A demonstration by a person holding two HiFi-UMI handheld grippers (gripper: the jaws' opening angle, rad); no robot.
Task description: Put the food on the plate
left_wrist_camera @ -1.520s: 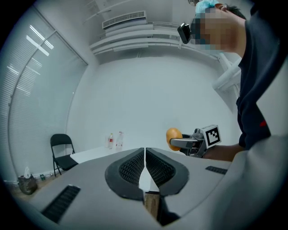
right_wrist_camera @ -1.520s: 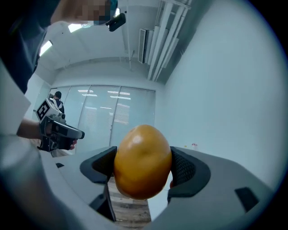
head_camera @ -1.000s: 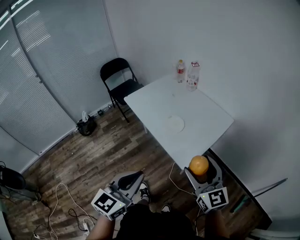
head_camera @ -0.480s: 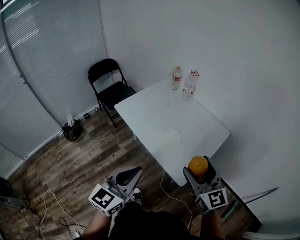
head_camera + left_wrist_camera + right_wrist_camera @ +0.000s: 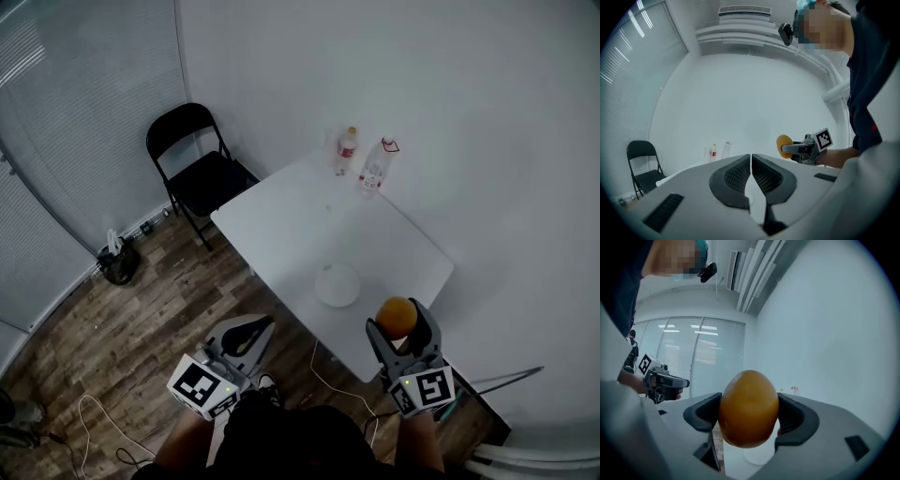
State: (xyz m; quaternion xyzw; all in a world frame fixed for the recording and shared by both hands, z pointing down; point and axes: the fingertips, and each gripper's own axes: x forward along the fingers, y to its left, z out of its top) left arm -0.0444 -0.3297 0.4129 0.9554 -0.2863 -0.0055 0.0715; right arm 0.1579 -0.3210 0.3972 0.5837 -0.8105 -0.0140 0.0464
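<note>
My right gripper (image 5: 397, 323) is shut on an orange (image 5: 397, 317), held above the near right edge of the white table (image 5: 375, 239). In the right gripper view the orange (image 5: 748, 408) fills the space between both pads. A small white plate (image 5: 337, 284) lies on the table just left of and beyond the orange. My left gripper (image 5: 246, 335) hangs shut and empty over the wooden floor, left of the table's near corner; its jaws (image 5: 751, 173) meet in the left gripper view, where the orange (image 5: 783, 146) shows at the right.
Two plastic bottles (image 5: 362, 161) stand at the table's far edge by the white wall. A black folding chair (image 5: 194, 164) stands left of the table. Cables (image 5: 89, 422) trail over the wood floor, and a dark object (image 5: 115, 260) sits by the blinds.
The view has drawn closer to the table. My right gripper with the orange has moved up over the table's near edge, closer to the plate. The left gripper stays shut.
</note>
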